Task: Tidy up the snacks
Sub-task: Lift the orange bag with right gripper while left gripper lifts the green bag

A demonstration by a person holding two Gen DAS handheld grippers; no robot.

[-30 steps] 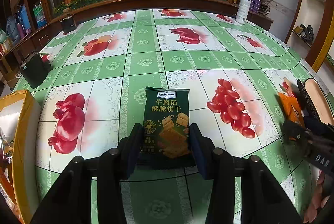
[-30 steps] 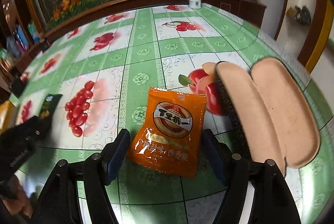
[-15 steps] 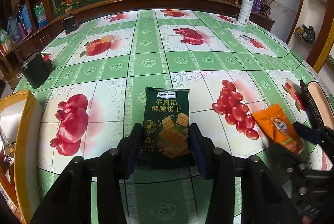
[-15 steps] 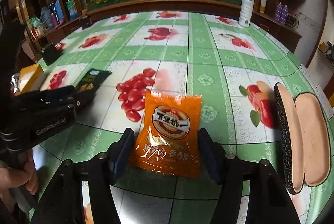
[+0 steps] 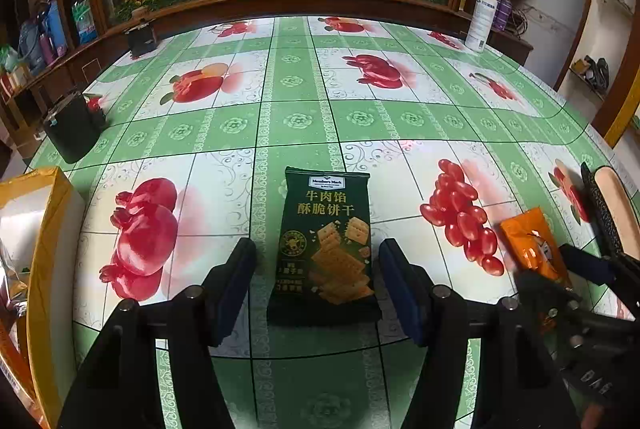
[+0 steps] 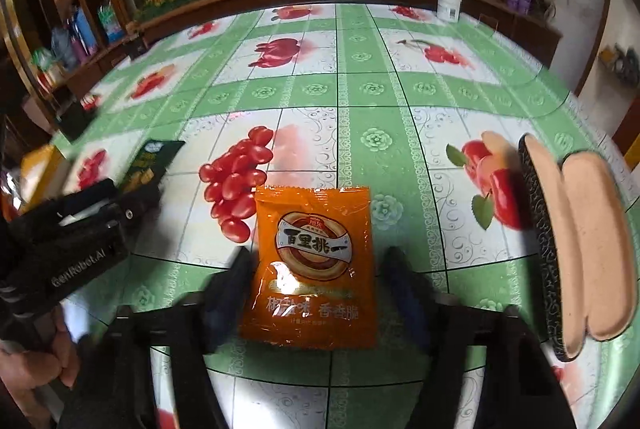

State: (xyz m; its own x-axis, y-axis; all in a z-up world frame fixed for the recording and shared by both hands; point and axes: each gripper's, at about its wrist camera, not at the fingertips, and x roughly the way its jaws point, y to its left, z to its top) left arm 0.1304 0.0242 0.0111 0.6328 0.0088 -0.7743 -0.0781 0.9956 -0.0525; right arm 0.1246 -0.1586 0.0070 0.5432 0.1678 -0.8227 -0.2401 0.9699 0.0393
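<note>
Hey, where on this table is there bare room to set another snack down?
The far half of the table is bare, between the black box at left and the white bottle at right. The near edge is crowded: green cracker pack, orange packet, open glasses case, yellow box.
</note>
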